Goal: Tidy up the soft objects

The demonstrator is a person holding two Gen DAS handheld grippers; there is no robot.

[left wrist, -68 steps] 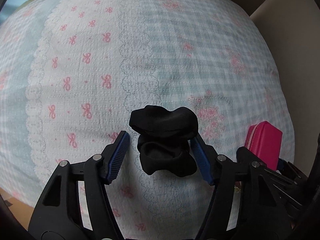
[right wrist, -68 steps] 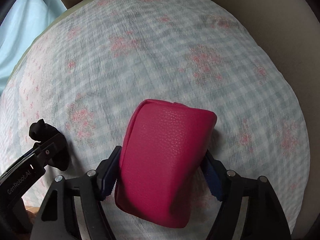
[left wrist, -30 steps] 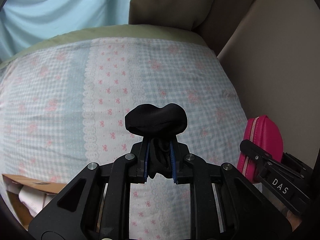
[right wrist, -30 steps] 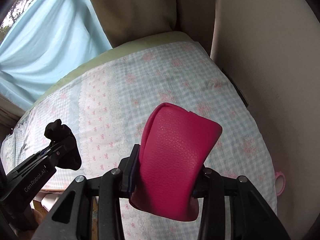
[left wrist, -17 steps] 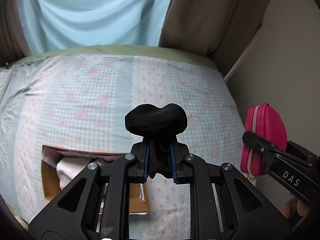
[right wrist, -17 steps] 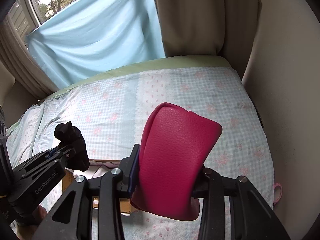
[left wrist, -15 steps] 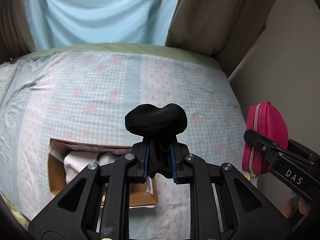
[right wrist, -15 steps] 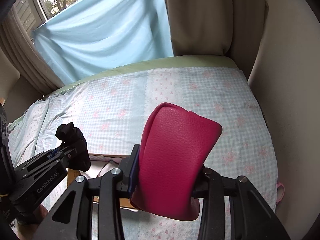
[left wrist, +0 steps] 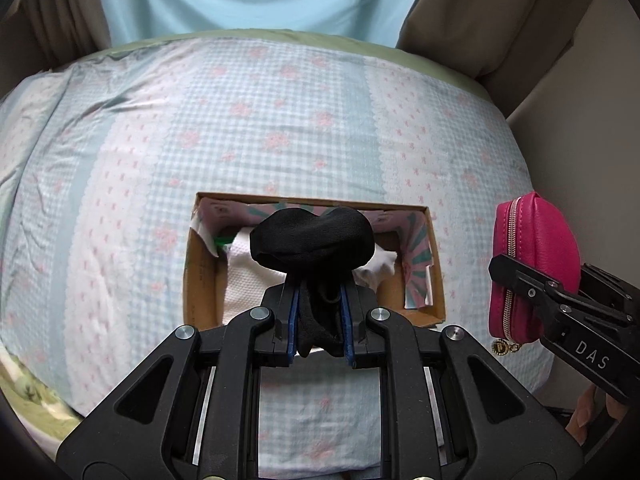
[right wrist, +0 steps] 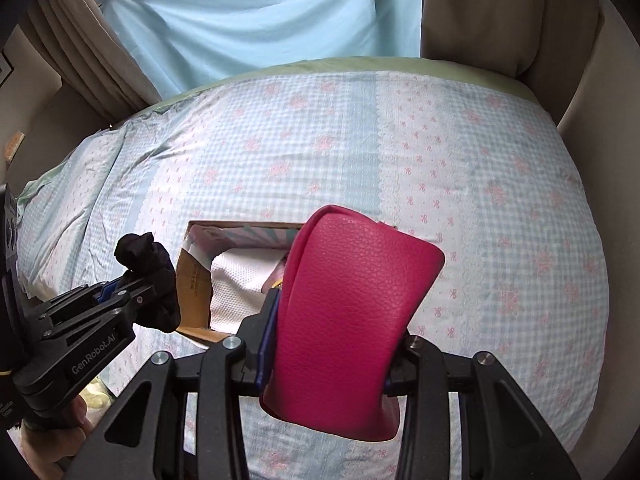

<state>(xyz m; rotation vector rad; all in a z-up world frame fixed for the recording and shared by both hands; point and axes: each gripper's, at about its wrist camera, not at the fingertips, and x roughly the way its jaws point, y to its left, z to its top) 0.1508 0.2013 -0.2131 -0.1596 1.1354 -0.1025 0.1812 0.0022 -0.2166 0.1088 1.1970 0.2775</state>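
Your left gripper (left wrist: pixel 320 320) is clamped on a bunched black sock (left wrist: pixel 312 240), held up over the open cardboard box (left wrist: pixel 196 272) that sits on the bed (left wrist: pixel 120 200). Inside the box you can see white textured cloth (left wrist: pixel 248 276) filling the left part, a scrap of green at its far left corner, and pink-and-teal patterned lining along the back and right walls. Further right, your right gripper (right wrist: pixel 332 364) is closed tight on a pink zip pouch (right wrist: pixel 352 320), raised just beside the box's right end.
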